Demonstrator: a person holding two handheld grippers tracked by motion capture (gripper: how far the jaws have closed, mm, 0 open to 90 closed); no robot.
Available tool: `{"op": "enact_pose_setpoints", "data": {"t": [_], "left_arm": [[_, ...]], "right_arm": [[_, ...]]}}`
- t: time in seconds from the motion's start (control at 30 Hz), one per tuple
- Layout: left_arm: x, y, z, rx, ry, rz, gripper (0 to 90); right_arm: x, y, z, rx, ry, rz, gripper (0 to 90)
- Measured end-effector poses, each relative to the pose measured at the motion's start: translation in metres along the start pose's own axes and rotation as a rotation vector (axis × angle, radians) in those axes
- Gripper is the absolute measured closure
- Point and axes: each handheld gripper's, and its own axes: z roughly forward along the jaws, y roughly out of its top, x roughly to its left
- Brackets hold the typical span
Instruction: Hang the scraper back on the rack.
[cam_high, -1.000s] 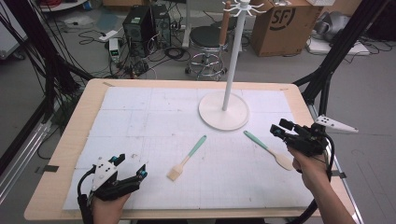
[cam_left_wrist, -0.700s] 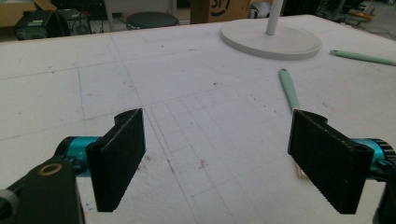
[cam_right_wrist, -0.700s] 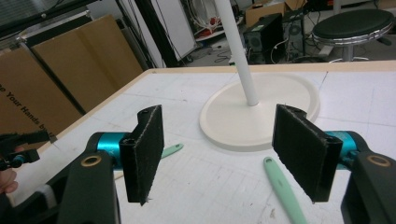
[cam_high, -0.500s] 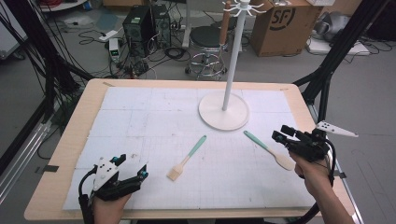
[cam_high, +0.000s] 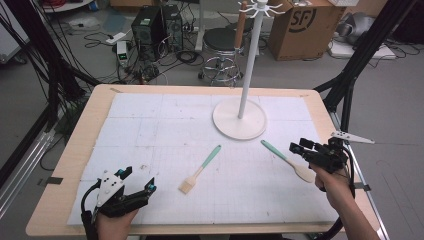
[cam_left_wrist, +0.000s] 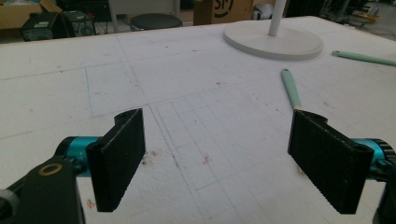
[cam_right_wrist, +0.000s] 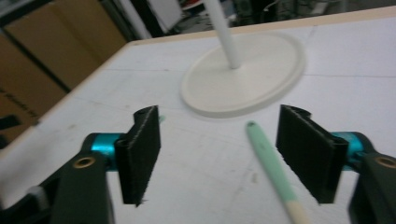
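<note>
High view is showing the left gripper idling with jaws spread wide on nothing, the brush lying mid-table. The right gripper, jaws apart and empty, is hovering over the green-handled spatula beside the stand base; closing off-centre could skid that thin handle aside.

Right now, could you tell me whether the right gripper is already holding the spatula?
No, the right gripper has its jaws open, and the spatula lies on the table between them, untouched.
</note>
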Motion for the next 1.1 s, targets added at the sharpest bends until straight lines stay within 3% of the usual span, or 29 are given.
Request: {"op": "enact_pose_setpoints", "data": {"t": [0.1,0.23,0.67,1.1], "left_arm": [[0.0,0.0,0.0,0.001,-0.001,0.002,19.7],[-0.001,0.0,0.0,0.002,-0.001,0.004,19.7],[-0.001,0.0,0.0,0.001,-0.001,0.01,19.6],[-0.001,-0.001,-0.001,0.008,0.003,0.008,19.7]], "right_arm": [[-0.005,-0.003,0.001,0.009,0.005,0.001,32.0],[-0.014,-0.008,0.007,0.066,0.022,0.018,35.2],[-0.029,-0.019,0.017,0.161,0.013,0.051,48.4],[-0.048,-0.028,0.034,0.317,-0.051,0.054,57.8]]}}
